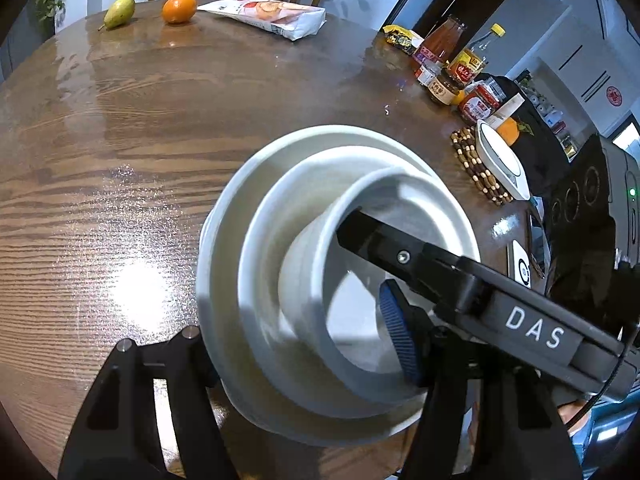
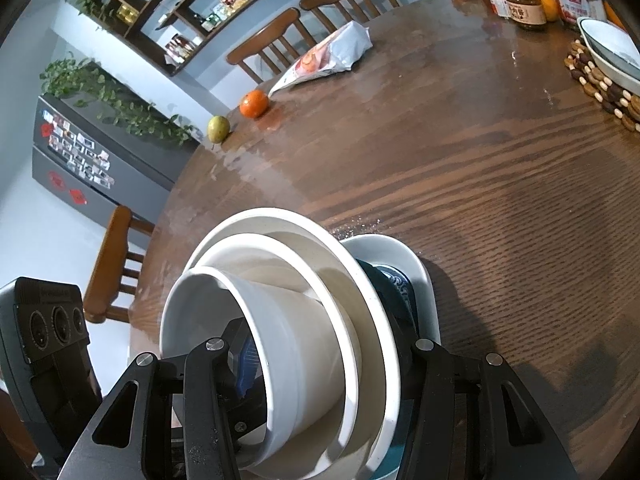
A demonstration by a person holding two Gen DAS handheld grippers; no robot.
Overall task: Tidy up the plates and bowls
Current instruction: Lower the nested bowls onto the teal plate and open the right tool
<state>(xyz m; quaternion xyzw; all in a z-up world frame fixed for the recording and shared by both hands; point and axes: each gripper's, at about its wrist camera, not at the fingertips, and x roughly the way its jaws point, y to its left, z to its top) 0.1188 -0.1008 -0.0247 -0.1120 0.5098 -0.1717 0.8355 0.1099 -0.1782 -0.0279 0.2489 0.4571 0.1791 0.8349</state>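
This is a home dining room: a big round wooden table [image 2: 460, 160] ringed by wooden chairs [image 2: 272, 46], with a pear [image 2: 218, 128], an orange [image 2: 253, 103] and a snack bag [image 2: 328, 60] left on it. Sauce bottles and jars [image 1: 452, 68] crowd one edge beside a beaded trivet [image 1: 476, 168]. Behind stand a fridge covered in magnets [image 2: 80, 160], trailing ivy [image 2: 116, 104] and open shelves of household goods [image 2: 192, 8].
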